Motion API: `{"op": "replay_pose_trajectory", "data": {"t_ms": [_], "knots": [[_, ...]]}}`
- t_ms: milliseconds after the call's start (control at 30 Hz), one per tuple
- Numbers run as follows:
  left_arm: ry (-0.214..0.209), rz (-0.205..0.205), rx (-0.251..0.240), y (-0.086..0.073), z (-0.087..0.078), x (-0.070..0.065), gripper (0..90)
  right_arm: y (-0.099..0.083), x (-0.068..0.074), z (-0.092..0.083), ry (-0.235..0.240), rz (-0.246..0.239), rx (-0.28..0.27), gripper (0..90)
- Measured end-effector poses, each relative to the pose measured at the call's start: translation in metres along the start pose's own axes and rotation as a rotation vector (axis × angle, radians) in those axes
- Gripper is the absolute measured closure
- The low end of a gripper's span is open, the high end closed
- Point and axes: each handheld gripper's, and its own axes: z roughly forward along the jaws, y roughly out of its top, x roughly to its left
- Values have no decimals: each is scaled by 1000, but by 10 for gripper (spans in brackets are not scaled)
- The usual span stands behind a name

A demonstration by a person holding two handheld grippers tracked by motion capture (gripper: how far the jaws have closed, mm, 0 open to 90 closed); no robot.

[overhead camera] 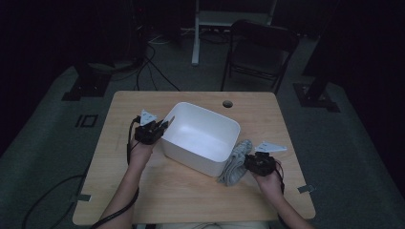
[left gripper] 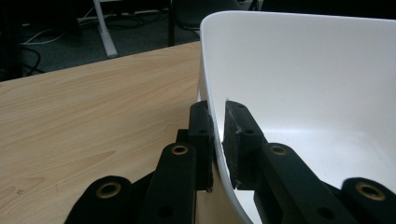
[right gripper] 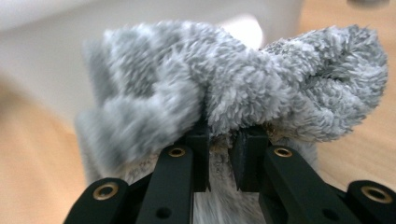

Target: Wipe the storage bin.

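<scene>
Black jaws of the right gripper (right gripper: 219, 149) sit closed on a fluffy grey-and-white microfibre cloth (right gripper: 243, 88), pinching a fold of its pile so that the fabric bulges over both pads. From the high view this cloth (overhead camera: 235, 162) lies bunched on the pale wooden table (overhead camera: 191, 200), touching the near right corner of the white rectangular plastic tub (overhead camera: 200, 136), with the right gripper (overhead camera: 249, 164) at its outer edge. At the tub's left end, the left gripper (overhead camera: 165, 125) is clamped on the rim; its own camera shows the thin white wall (left gripper: 217, 140) squeezed between the two pads, one jaw outside and one inside. The cloth looks light, soft and limp, so it will likely sag and trail when lifted; a pinch deep into a gathered fold, as here, seems safer than a hold on a loose edge, and the long pile should give good friction. The tub appears light but stiff and smooth, so a rim grip at one end may let it tilt or slide; holding it down steadies it while the cloth goes in.
</scene>
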Motion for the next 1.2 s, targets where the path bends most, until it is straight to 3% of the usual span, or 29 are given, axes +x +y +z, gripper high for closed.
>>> {"op": "replay_pose_trajectory", "data": {"t_ms": [33,100,133,233,267,333,500,533,733,900,967,1000,1033,1133,1200], "knots": [[3,2,2,0,0,0,819,5,15,-18,33,-25,-56,791],[3,2,2,0,0,0,819,6,20,-23,43,-36,-74,791],[2,0,0,0,0,0,819,11,34,-31,70,-57,-114,790],[3,0,1,0,0,-1,821,15,43,-31,71,-72,-133,788],[1,3,0,0,0,0,822,16,48,-25,49,-94,-135,787],[-6,2,-3,0,0,0,821,14,46,-21,48,-81,-145,787],[-17,7,-2,0,0,1,819,9,42,-14,36,-69,-109,790],[-26,4,-7,-1,-1,2,818,5,41,-6,19,-73,-73,790],[-28,11,-5,-1,0,2,817,-8,32,9,17,-49,-9,789],[-22,10,-3,-1,-1,1,818,-12,29,15,11,-49,15,790],[-21,11,-3,-1,-1,1,817,-13,28,19,2,-48,37,789],[-20,12,-2,-1,-1,0,817,-18,26,27,-12,-49,85,788],[-20,12,-2,-1,-1,0,817,-18,26,27,-12,-49,85,788],[-21,9,-3,-1,-1,1,813,-29,17,39,8,0,125,784],[-20,7,-3,-1,-1,1,809,-27,15,38,17,8,135,785]]}}
